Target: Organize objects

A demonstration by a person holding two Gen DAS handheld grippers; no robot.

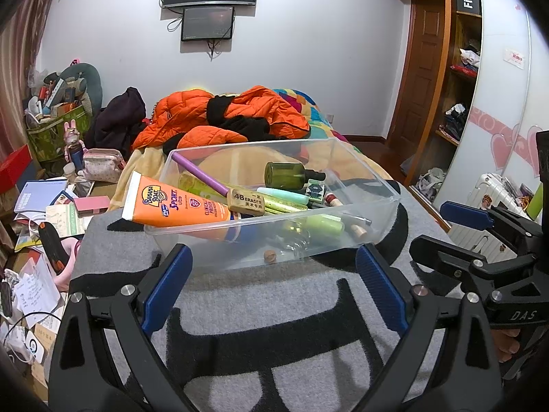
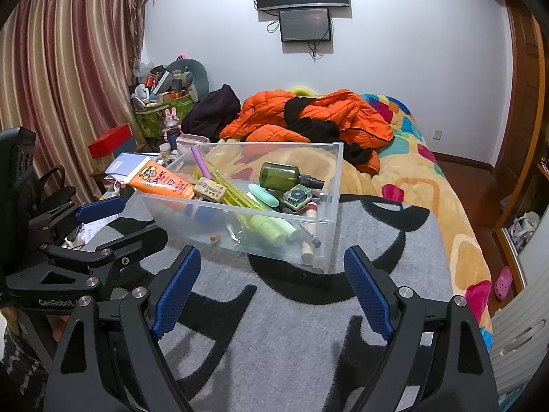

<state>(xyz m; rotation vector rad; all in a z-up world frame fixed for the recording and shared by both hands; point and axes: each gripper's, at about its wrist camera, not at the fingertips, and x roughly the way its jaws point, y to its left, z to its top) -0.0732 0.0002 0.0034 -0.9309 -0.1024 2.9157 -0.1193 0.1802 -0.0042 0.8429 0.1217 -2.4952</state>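
Clear plastic bin [image 1: 374, 185]: on the grey-and-black mat [image 1: 291, 309], just ahead of both grippers, touched by neither.
Left gripper [image 1: 272, 267]: blue pads spread wide, nothing between them; bin's near wall straight ahead.
Right gripper [image 2: 272, 267]: jaws spread, empty; bin ahead, slightly left.
Sunscreen tube [image 1: 175, 206]: orange, leaning over the bin's rim, ahead-left of the left gripper.
Eraser [image 1: 247, 201]: atop the pile beside the tube.
Green bottle [image 1: 291, 174]: on its side, farther in.
Orange jacket [image 2: 308, 116]: on the bed well beyond the bin.
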